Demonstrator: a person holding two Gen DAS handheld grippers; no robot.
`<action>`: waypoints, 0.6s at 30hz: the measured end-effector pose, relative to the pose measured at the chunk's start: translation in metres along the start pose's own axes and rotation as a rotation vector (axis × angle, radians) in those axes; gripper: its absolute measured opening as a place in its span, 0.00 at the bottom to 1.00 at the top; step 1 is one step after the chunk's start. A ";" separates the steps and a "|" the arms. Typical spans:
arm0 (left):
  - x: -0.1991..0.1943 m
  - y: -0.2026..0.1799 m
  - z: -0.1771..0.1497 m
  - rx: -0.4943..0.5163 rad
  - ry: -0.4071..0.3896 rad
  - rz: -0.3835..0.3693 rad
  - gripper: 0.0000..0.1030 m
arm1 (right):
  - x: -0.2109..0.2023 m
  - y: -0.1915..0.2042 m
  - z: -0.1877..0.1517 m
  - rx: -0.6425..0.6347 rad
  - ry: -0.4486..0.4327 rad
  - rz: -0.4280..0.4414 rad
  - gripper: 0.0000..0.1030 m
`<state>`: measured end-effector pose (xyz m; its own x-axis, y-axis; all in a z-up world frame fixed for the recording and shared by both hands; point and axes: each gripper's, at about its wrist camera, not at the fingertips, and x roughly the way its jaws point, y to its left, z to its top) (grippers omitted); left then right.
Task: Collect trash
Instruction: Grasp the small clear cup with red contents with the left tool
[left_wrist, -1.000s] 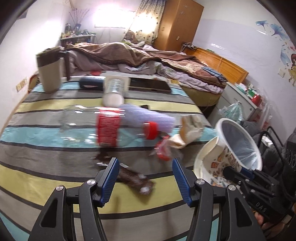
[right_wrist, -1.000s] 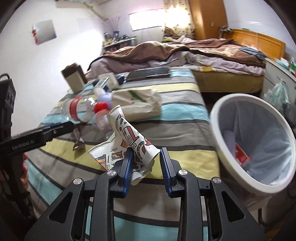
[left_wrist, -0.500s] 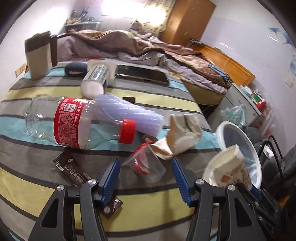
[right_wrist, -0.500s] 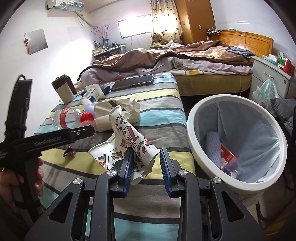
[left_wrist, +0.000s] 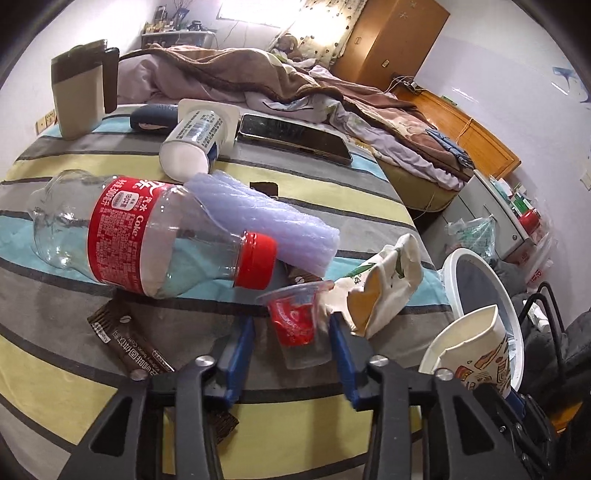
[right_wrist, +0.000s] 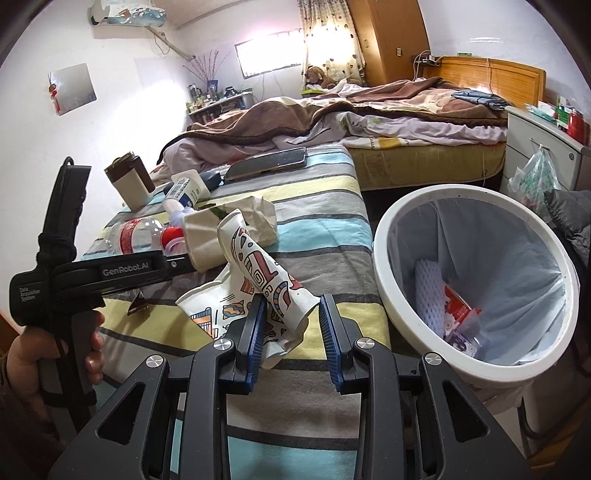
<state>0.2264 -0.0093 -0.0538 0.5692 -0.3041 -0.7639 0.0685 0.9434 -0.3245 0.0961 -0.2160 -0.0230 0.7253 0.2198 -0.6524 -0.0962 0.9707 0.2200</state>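
Observation:
My left gripper (left_wrist: 291, 330) is open, its blue fingers either side of a small clear plastic cup with a red label (left_wrist: 297, 321) lying on the striped table (left_wrist: 55, 365). My right gripper (right_wrist: 290, 321) is shut on crushed patterned paper cups (right_wrist: 266, 280), held above the table beside the white trash bin (right_wrist: 476, 365); they also show in the left wrist view (left_wrist: 476, 358). A Coke bottle (left_wrist: 144, 240), a purple foam roll (left_wrist: 266, 218), a crumpled paper bag (left_wrist: 388, 284) and a brown wrapper (left_wrist: 129, 341) lie on the table.
The bin (left_wrist: 476, 280) stands off the table's right edge and holds some trash (right_wrist: 458, 314). Farther back lie a white bottle (left_wrist: 195, 136), a phone (left_wrist: 295, 138) and a beige box (left_wrist: 77, 98). A bed (right_wrist: 369, 118) is behind.
My left gripper moved forward and right from over the brown wrapper until the small plastic cup sits between its fingers. My right gripper carried the paper cups toward the bin.

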 end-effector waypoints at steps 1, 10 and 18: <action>0.000 -0.001 0.000 0.003 -0.005 0.001 0.31 | 0.000 0.000 0.000 0.002 -0.001 -0.001 0.31; -0.009 -0.003 -0.004 0.032 -0.028 0.011 0.29 | -0.002 0.001 -0.001 0.002 -0.001 -0.003 0.31; -0.028 -0.007 -0.010 0.063 -0.058 0.010 0.29 | -0.006 0.000 -0.001 0.002 -0.011 -0.006 0.31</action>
<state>0.2015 -0.0093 -0.0359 0.6162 -0.2885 -0.7328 0.1130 0.9532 -0.2803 0.0912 -0.2170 -0.0194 0.7337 0.2124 -0.6455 -0.0904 0.9720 0.2171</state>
